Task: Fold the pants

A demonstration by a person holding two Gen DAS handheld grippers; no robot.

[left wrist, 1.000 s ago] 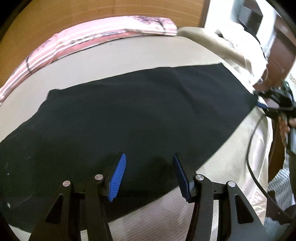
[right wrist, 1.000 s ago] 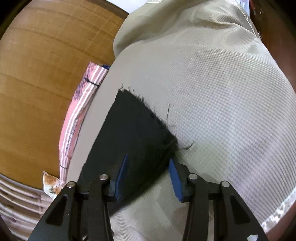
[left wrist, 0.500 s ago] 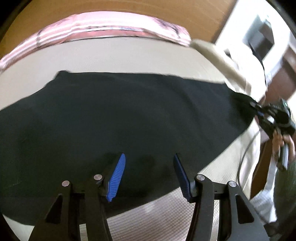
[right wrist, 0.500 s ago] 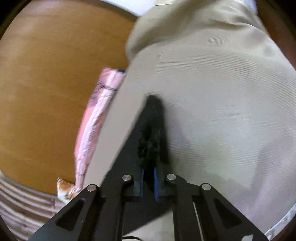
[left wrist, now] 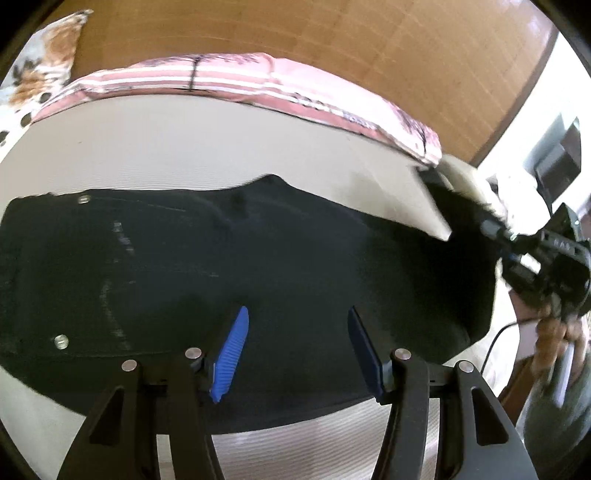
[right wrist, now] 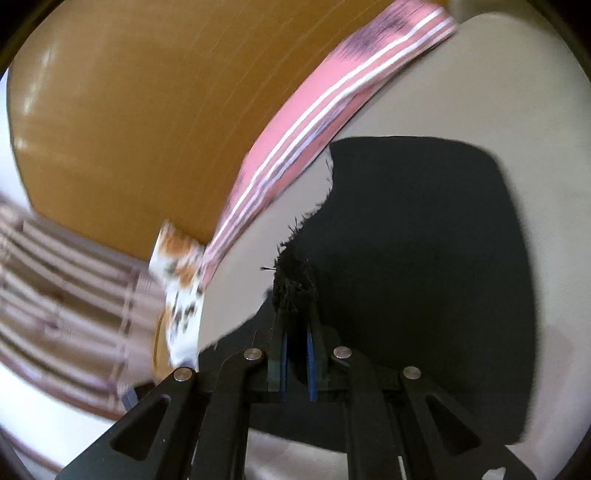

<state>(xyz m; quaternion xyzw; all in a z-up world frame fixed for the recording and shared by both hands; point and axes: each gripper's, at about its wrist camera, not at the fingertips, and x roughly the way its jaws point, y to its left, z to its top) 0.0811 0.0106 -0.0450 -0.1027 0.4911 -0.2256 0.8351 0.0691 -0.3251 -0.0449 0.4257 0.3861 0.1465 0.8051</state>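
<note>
Black pants lie spread across the beige bed, with metal buttons showing at the left. My left gripper is open, its blue pads hovering over the pants' near edge with nothing between them. My right gripper is shut on the frayed hem of the black pants and holds that end lifted off the bed. In the left wrist view the right gripper shows at the far right, pinching the raised pant end.
A pink striped pillow lies along the far edge of the bed against a wooden headboard. A floral cloth sits at the far left. A cable hangs at the right.
The right gripper closed on the pants' frayed hem and lifted it, swinging toward the pillow side. The left gripper stayed open and shifted along the pants toward the buttoned end.
</note>
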